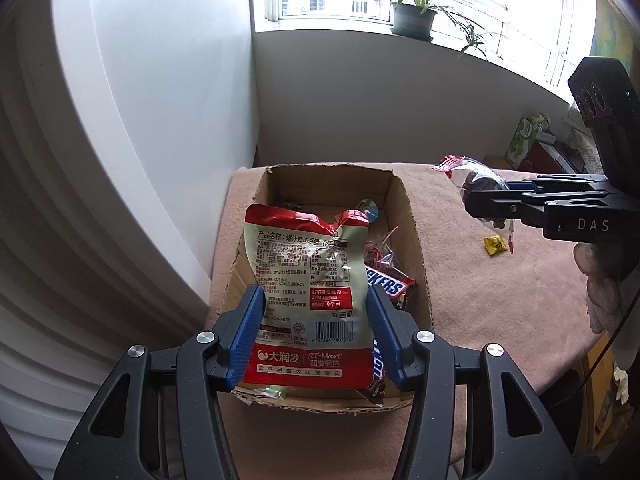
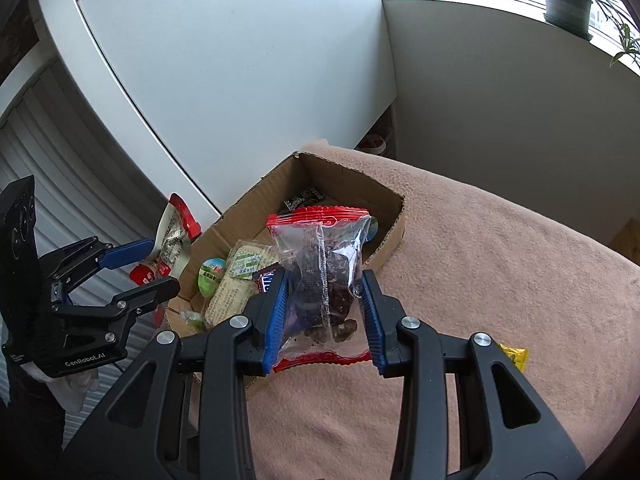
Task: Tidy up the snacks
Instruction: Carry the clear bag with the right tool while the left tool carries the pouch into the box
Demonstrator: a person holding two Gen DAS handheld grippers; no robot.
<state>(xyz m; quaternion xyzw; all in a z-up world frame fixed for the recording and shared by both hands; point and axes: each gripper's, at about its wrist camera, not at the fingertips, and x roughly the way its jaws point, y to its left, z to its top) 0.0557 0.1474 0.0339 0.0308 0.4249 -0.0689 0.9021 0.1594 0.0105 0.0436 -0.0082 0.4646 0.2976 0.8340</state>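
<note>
An open cardboard box (image 1: 416,236) stands on a pink blanket and holds several snacks, among them a Snickers bar (image 1: 390,284). My left gripper (image 1: 316,300) is shut on a red and beige snack pouch (image 1: 308,280) and holds it over the box's near end. My right gripper (image 2: 324,276) is shut on a clear bag with red ends (image 2: 324,264) full of dark fruit, held above the box's near right corner. That bag also shows in the left wrist view (image 1: 476,178), to the right of the box. The box also shows in the right wrist view (image 2: 384,204).
A small yellow candy (image 1: 495,245) lies on the blanket (image 1: 500,300) to the right of the box; it also shows in the right wrist view (image 2: 516,354). A white cabinet (image 1: 132,120) stands left of the box. A potted plant (image 1: 414,16) sits on the windowsill. Cluttered items lie at the far right.
</note>
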